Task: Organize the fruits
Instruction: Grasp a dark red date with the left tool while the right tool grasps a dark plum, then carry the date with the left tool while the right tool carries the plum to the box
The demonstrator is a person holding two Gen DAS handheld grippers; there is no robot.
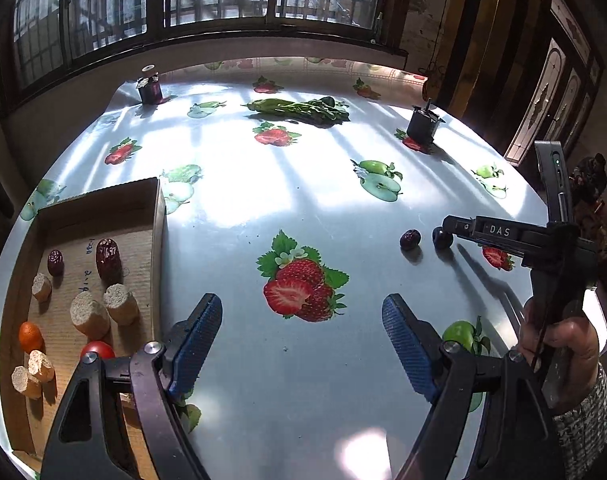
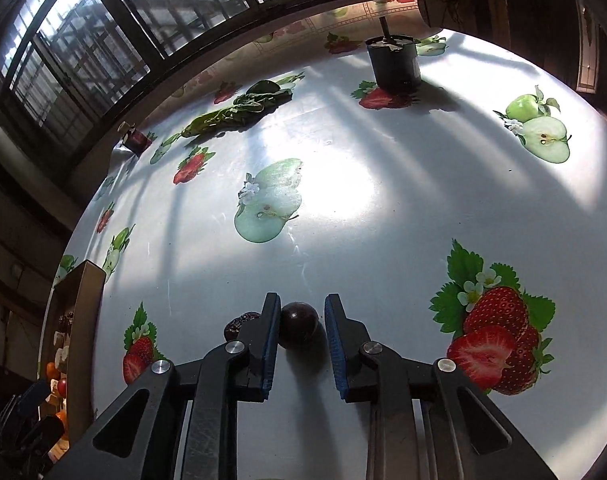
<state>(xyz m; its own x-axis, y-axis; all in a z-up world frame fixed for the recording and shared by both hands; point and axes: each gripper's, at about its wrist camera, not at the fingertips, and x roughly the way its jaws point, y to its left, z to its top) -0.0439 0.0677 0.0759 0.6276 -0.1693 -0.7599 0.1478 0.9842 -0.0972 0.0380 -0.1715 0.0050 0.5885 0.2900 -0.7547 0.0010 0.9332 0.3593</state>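
A dark round fruit [image 2: 299, 322] lies on the fruit-print tablecloth [image 2: 343, 208] between the blue pads of my right gripper [image 2: 302, 300], which is shut on it. A wrinkled red date [image 2: 239, 325] lies just left of the left finger, partly hidden by it. In the left wrist view the right gripper [image 1: 443, 238] is at the far right, with the date [image 1: 410, 239] beside its tip. My left gripper [image 1: 302, 300] hangs open and empty over a printed strawberry. To its left, a cardboard box [image 1: 157, 216] holds two dates [image 1: 108, 256], several cork-like pieces [image 1: 89, 314], an orange fruit [image 1: 30, 336] and a red fruit [image 1: 97, 349].
A bundle of green leaves [image 1: 299, 109] lies near the far edge. A dark pot [image 1: 421, 126] stands at the far right and a small jar [image 1: 149, 88] at the far left. A person's hand [image 1: 563, 340] grips the right tool. Windows run behind the table.
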